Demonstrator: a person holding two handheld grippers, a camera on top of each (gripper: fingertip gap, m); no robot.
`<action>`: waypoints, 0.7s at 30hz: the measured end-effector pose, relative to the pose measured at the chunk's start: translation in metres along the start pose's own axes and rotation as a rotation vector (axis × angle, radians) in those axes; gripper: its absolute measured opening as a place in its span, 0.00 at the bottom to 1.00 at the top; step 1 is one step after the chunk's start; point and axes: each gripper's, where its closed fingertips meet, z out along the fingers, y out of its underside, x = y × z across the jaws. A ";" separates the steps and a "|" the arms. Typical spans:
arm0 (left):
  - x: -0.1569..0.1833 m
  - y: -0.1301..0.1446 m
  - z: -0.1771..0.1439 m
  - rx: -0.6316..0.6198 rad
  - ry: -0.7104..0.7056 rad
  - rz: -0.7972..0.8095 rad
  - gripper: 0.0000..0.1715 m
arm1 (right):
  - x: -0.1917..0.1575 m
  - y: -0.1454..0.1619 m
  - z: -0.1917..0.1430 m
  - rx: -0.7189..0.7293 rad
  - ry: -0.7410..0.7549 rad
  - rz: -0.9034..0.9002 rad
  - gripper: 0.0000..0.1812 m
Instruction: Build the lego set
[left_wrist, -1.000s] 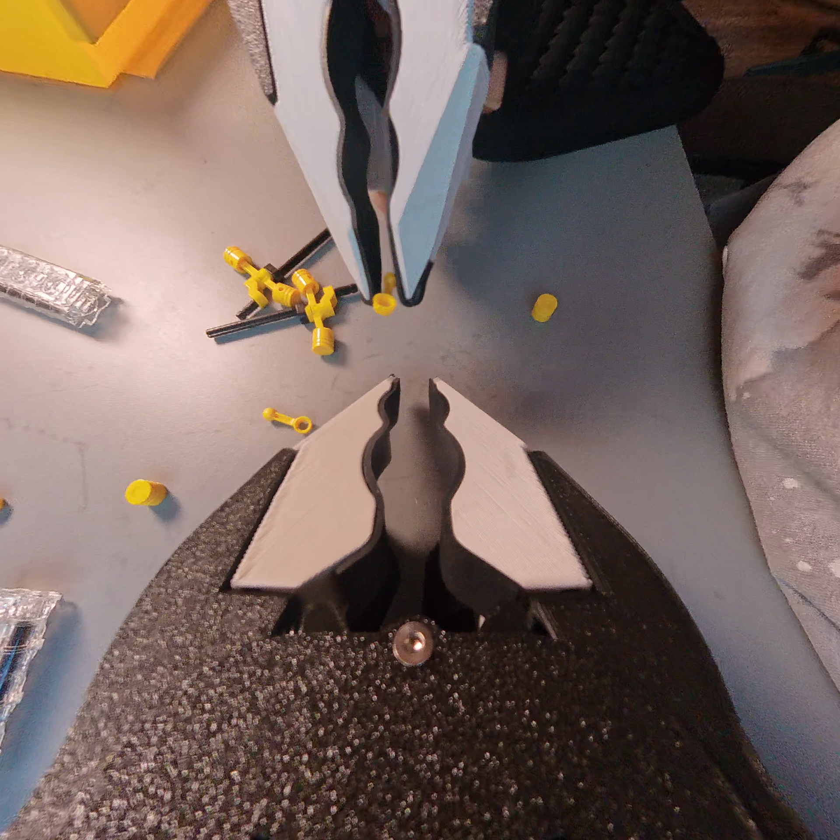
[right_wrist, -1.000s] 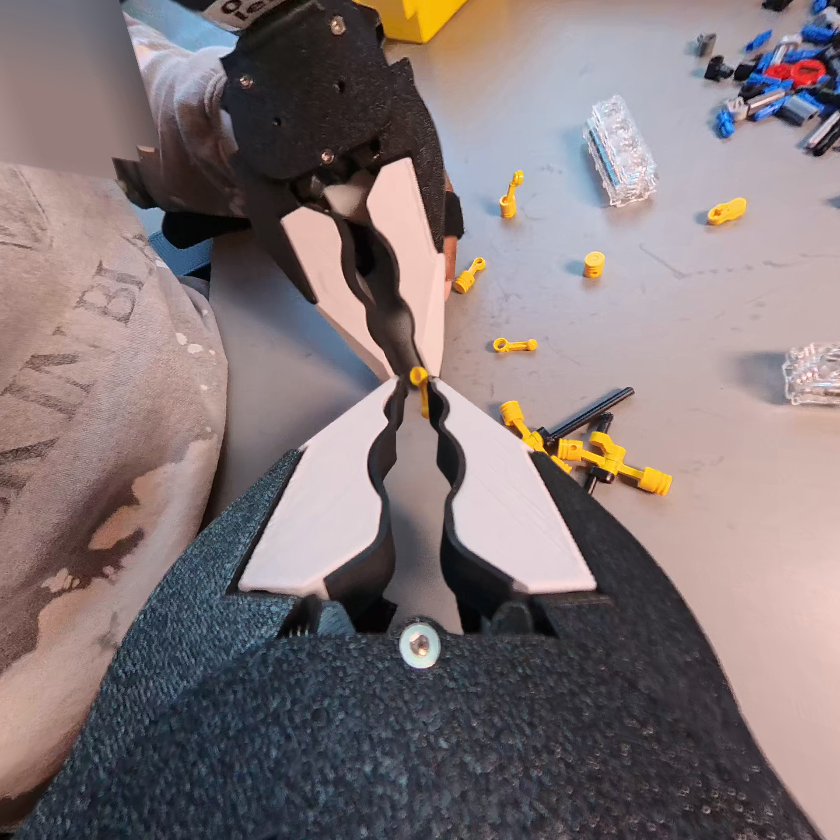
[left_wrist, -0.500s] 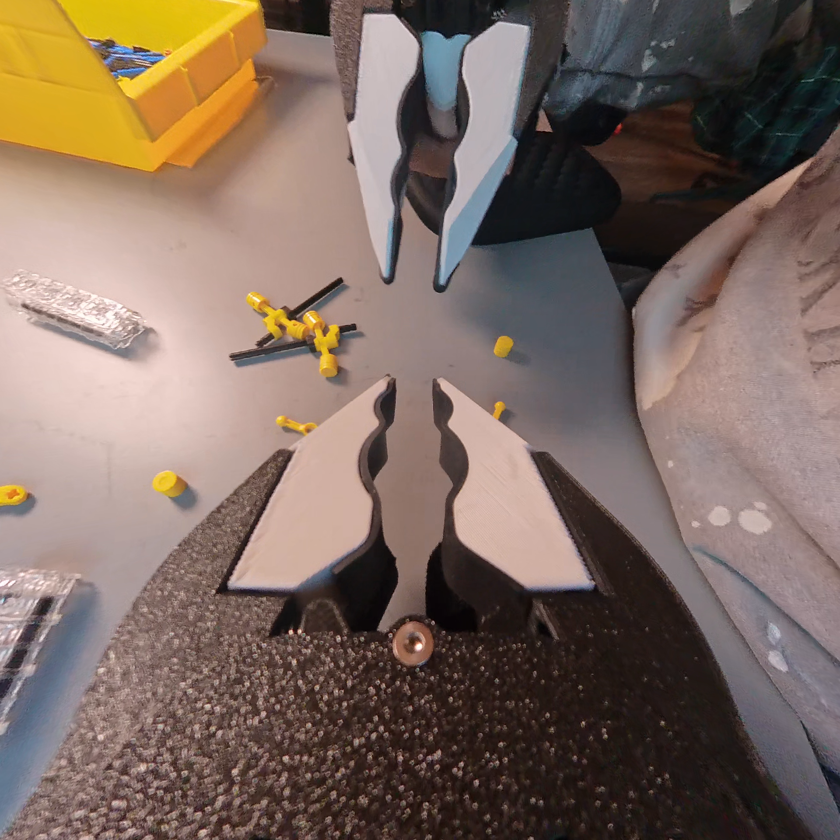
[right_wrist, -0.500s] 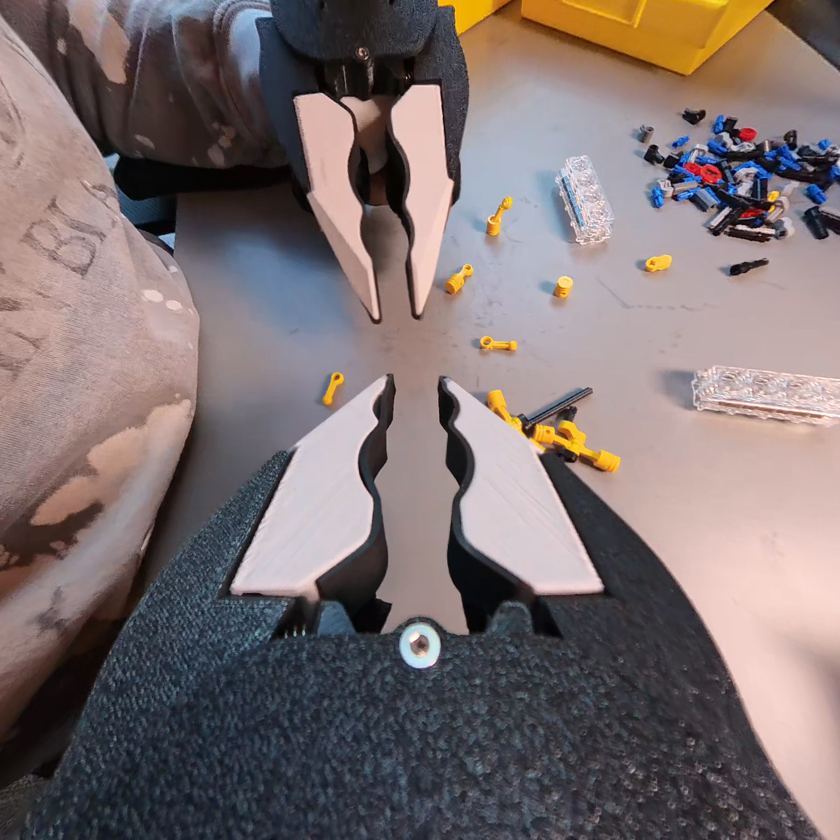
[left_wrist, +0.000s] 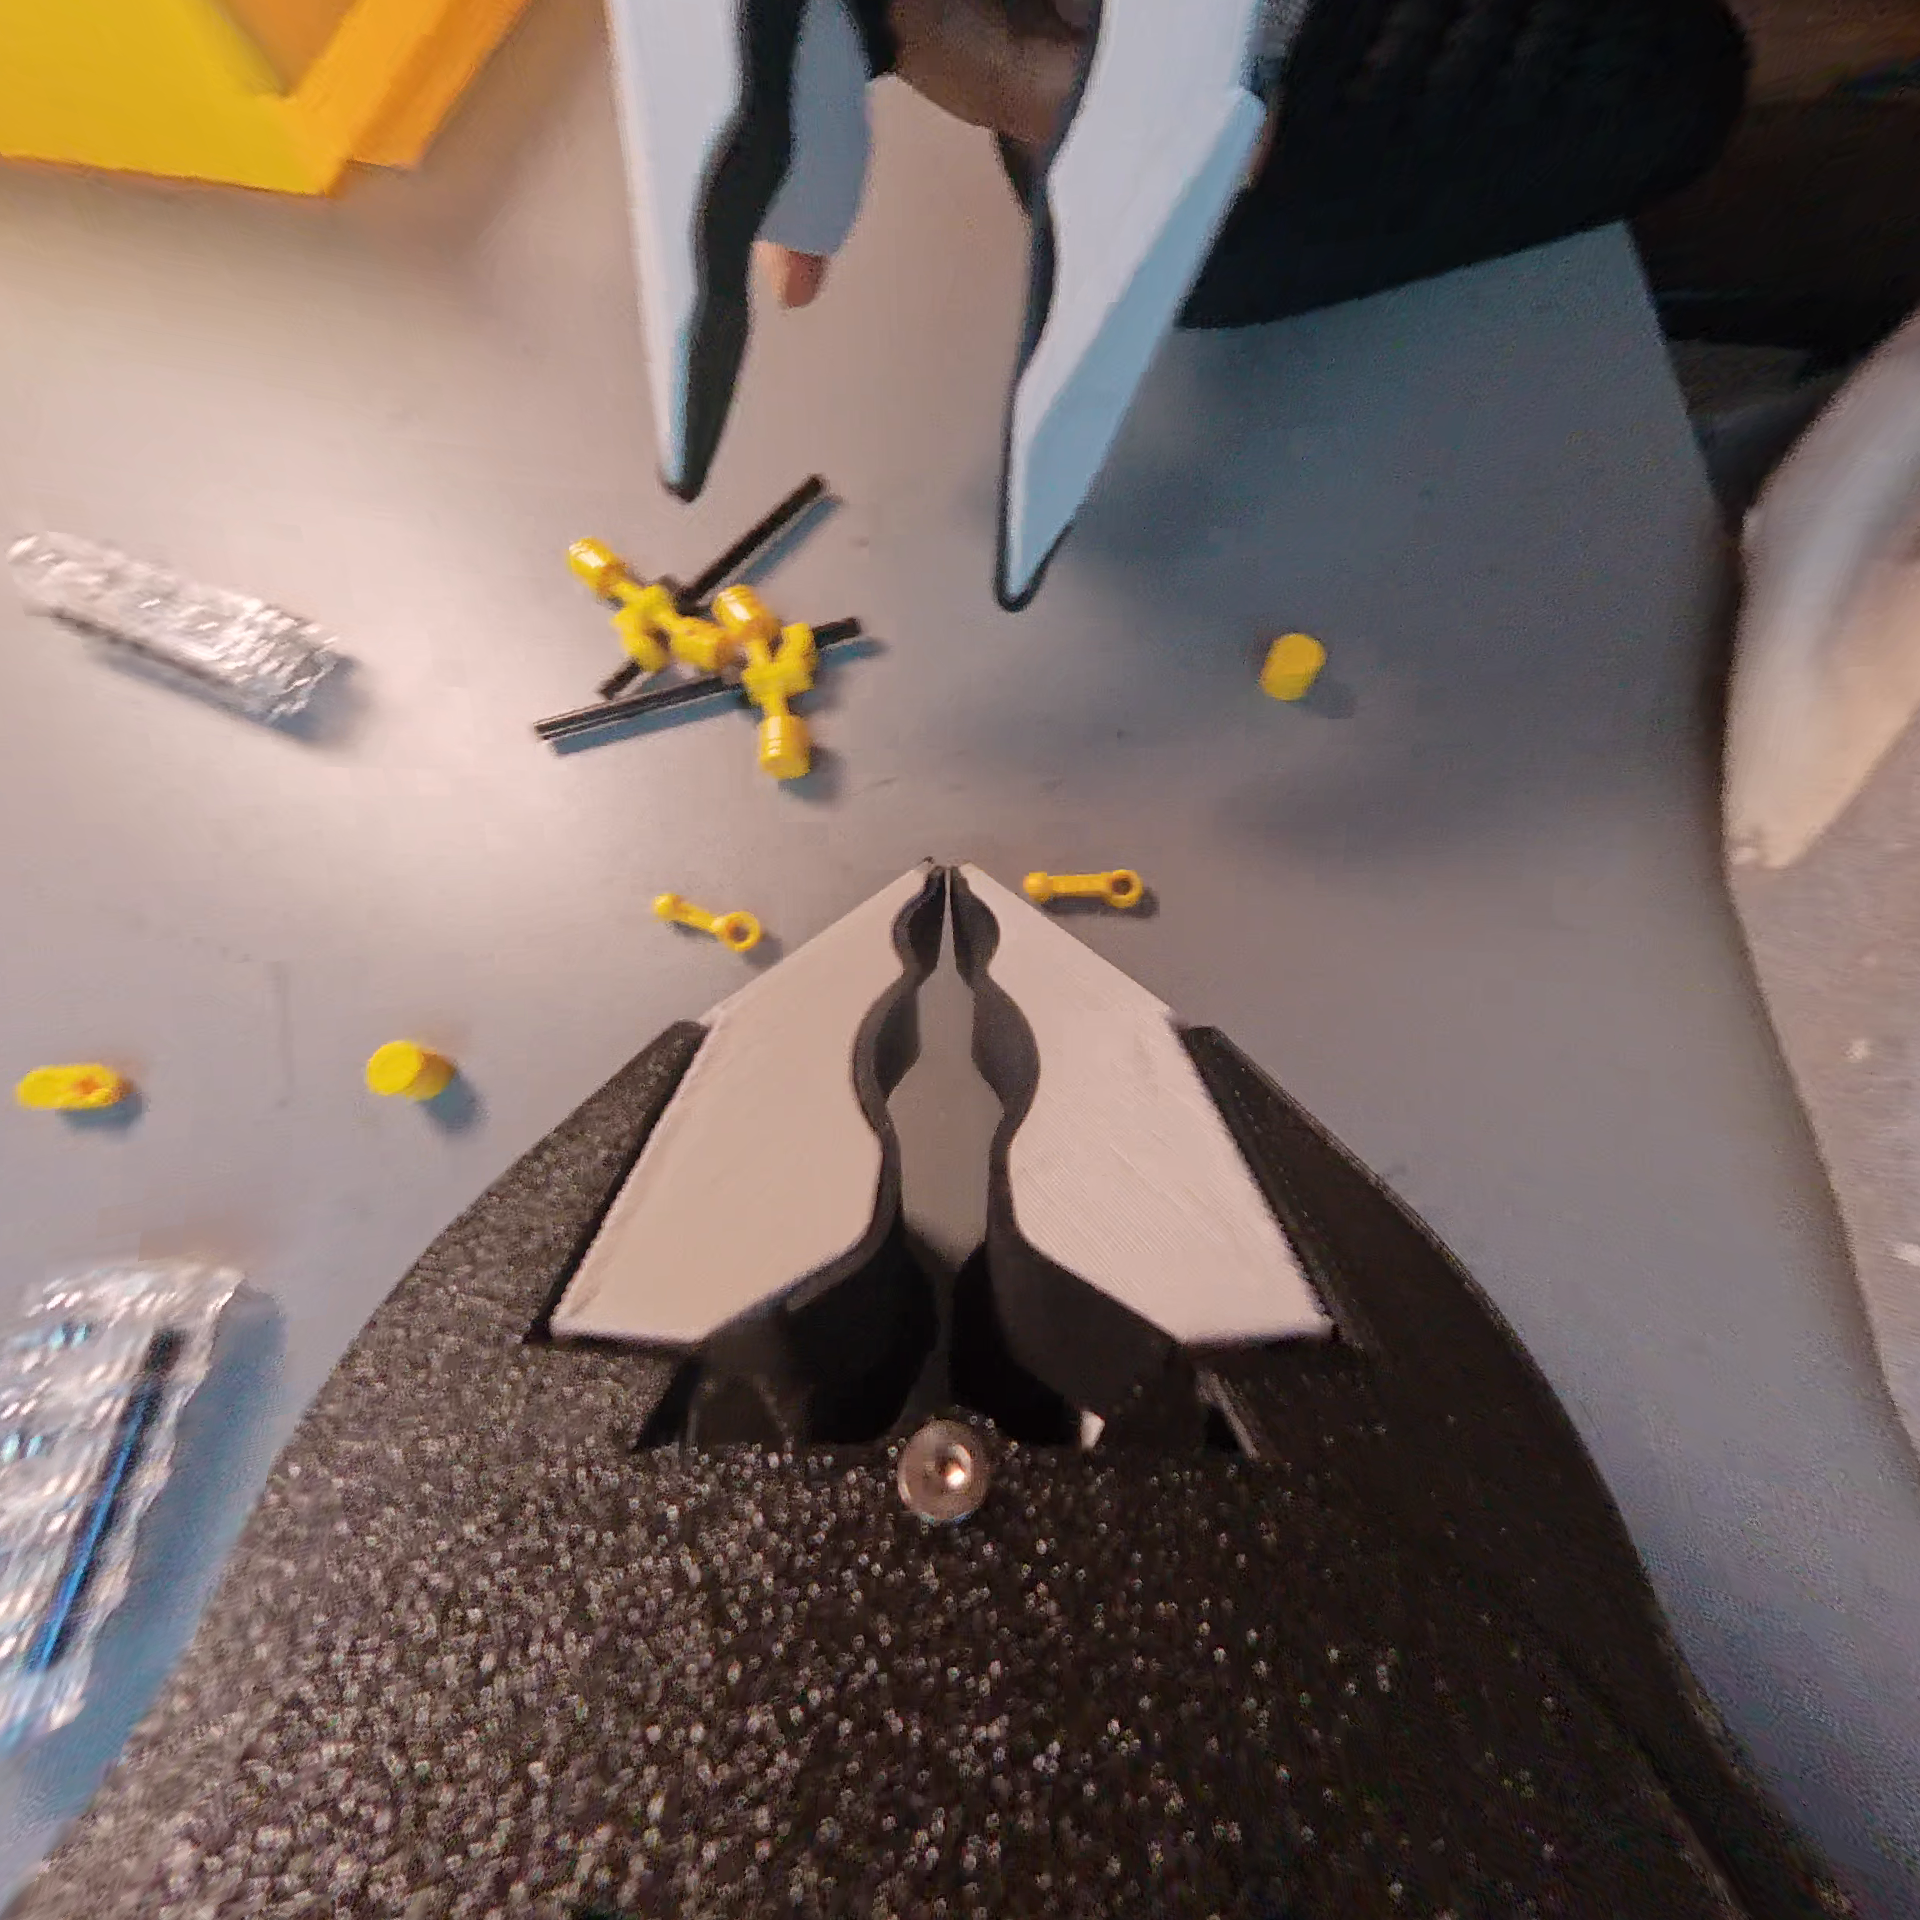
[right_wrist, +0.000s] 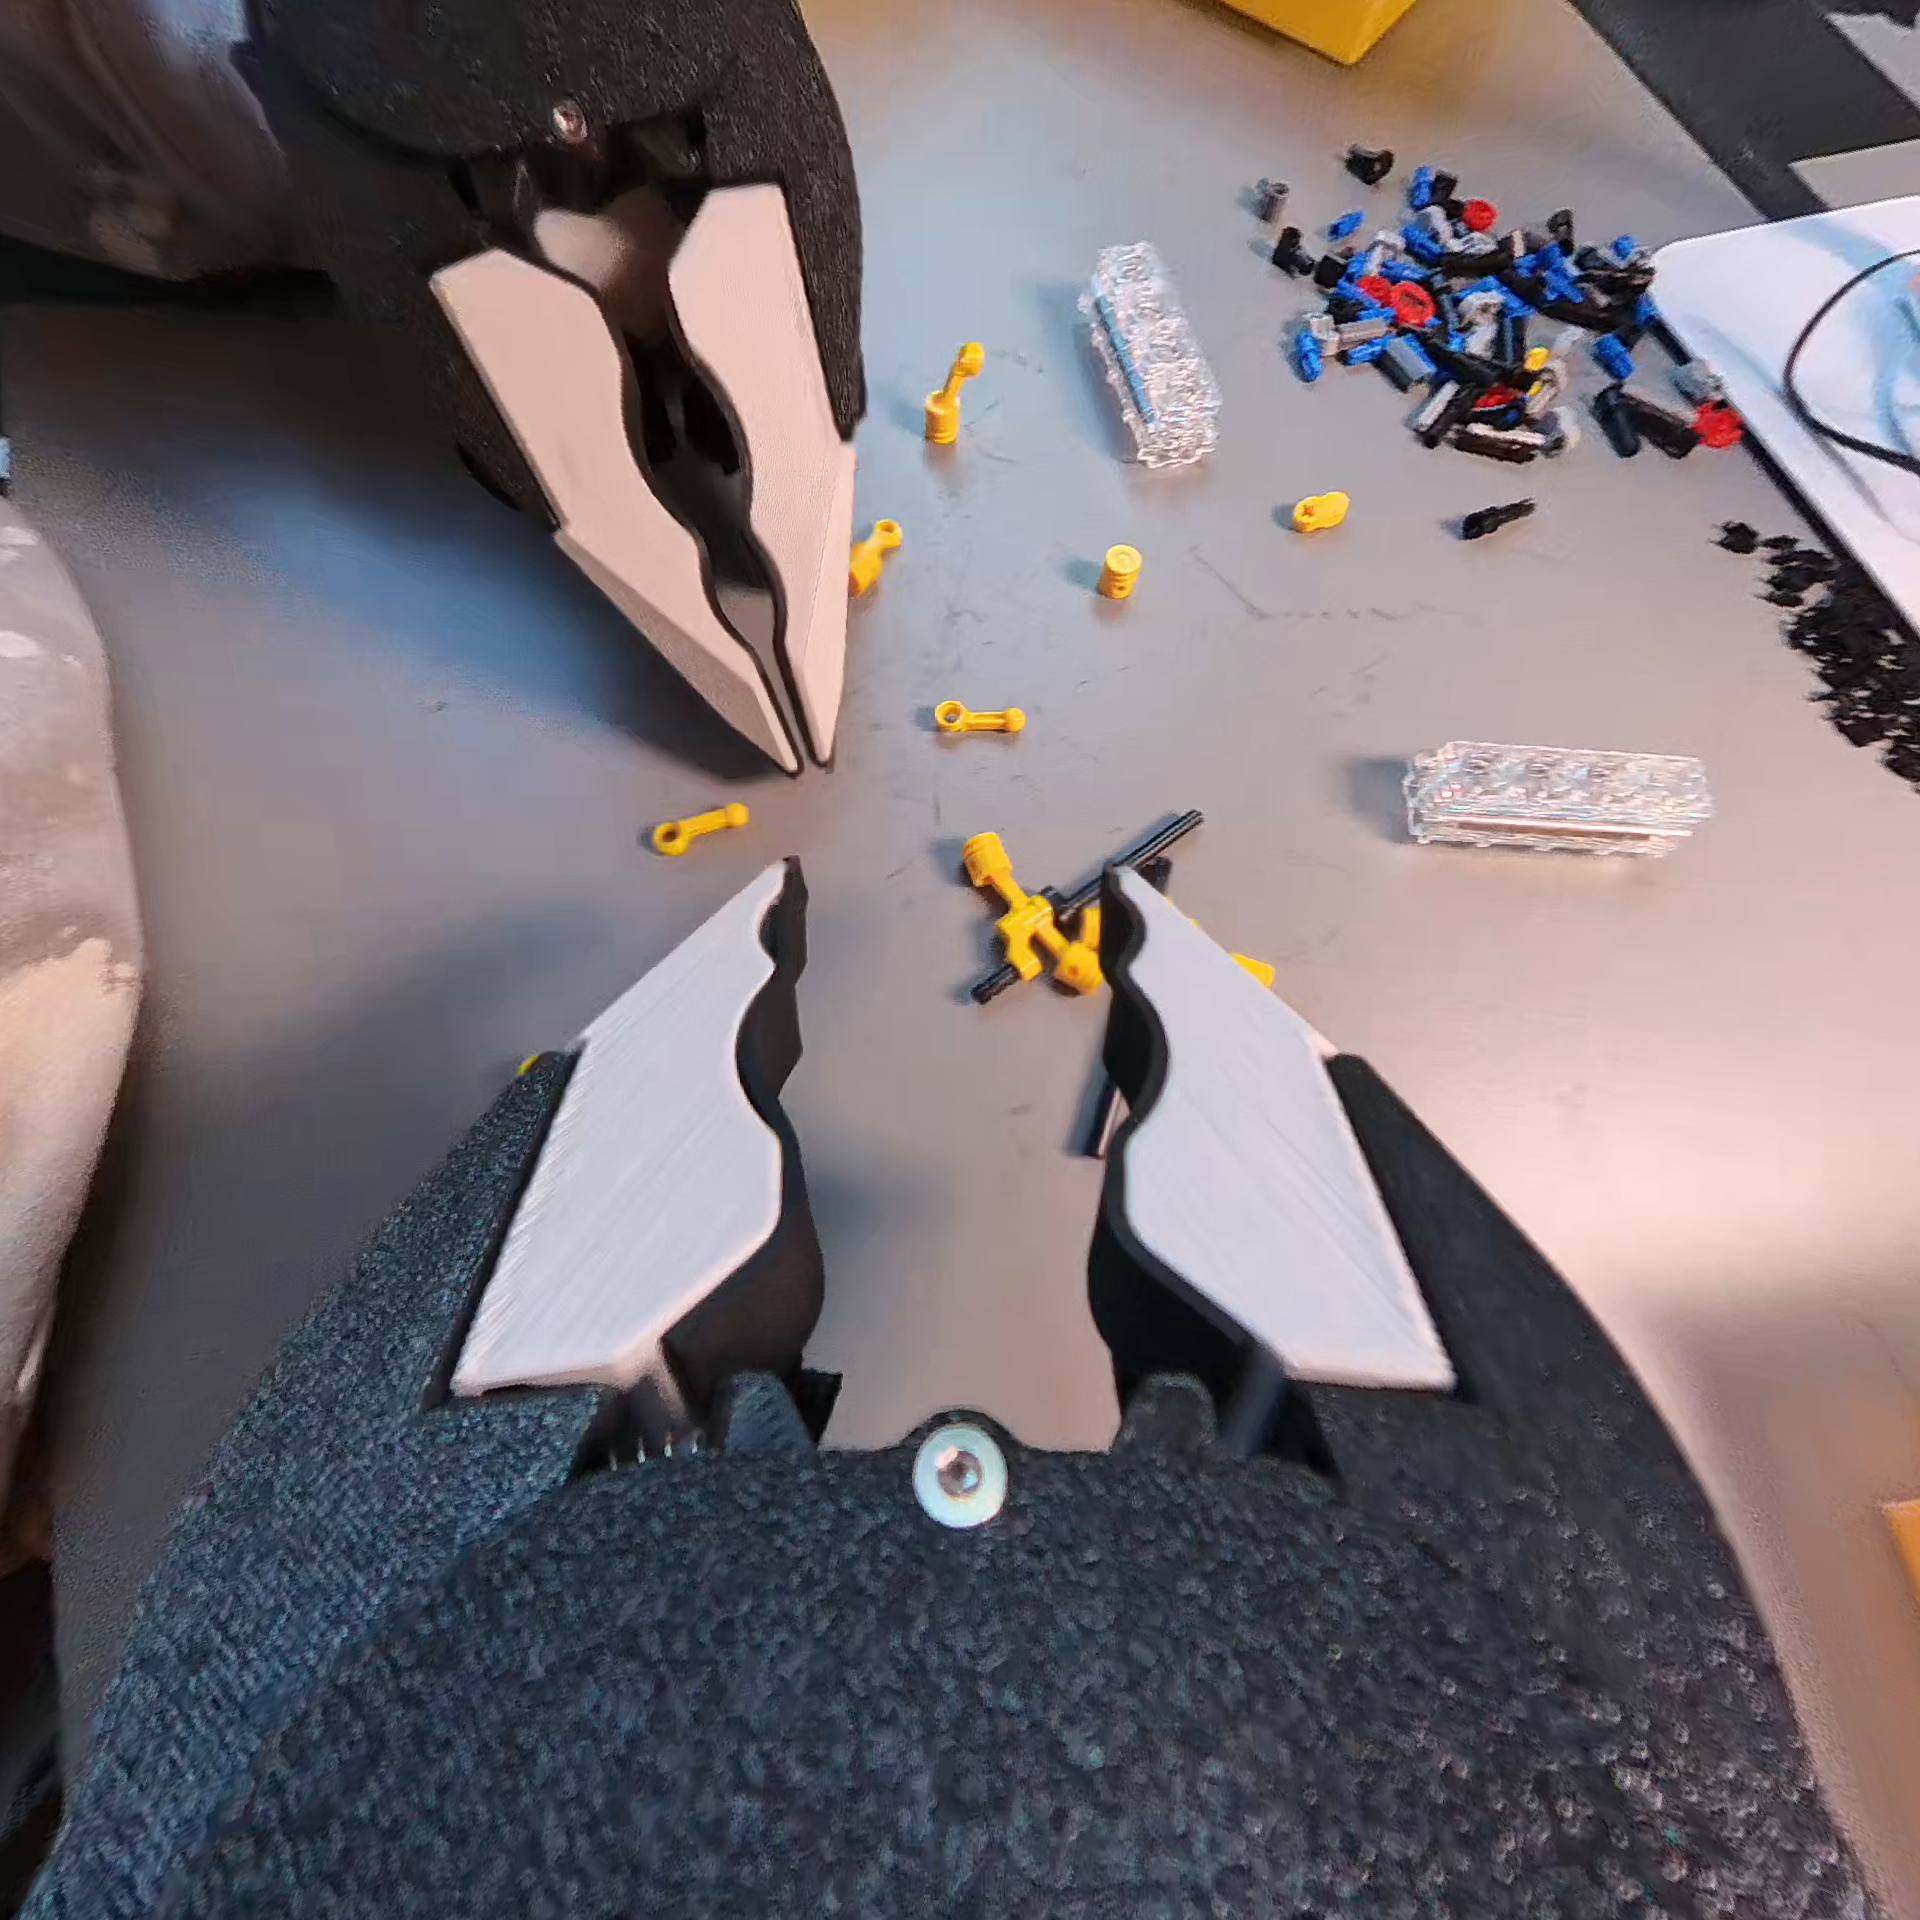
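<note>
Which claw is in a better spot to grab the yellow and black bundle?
Probably the right. The right gripper is open, with the yellow and black bundle lying between its fingertips. The left gripper is shut and farther from it.

Grey table (right_wrist: 1351, 1143), scattered toy parts (right_wrist: 1455, 301)

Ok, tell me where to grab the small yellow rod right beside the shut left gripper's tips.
Take the yellow rod by its thin shaft, between ring end and plug end, coming down with jaws across it. It lies flat on the table, so only its narrow sides offer purchase. The right gripper is open; the left gripper is shut.
</note>
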 end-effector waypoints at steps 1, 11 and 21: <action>-0.009 -0.003 -0.004 0.031 -0.031 -0.030 0.04 | 0.005 -0.001 0.001 -0.004 0.027 -0.005 0.33; -0.064 -0.023 -0.052 0.239 -0.287 -0.243 0.22 | 0.026 -0.009 0.015 -0.003 0.162 0.007 0.39; -0.066 -0.015 -0.091 0.303 -0.487 -0.381 0.36 | 0.029 -0.017 0.006 0.056 0.225 0.065 0.45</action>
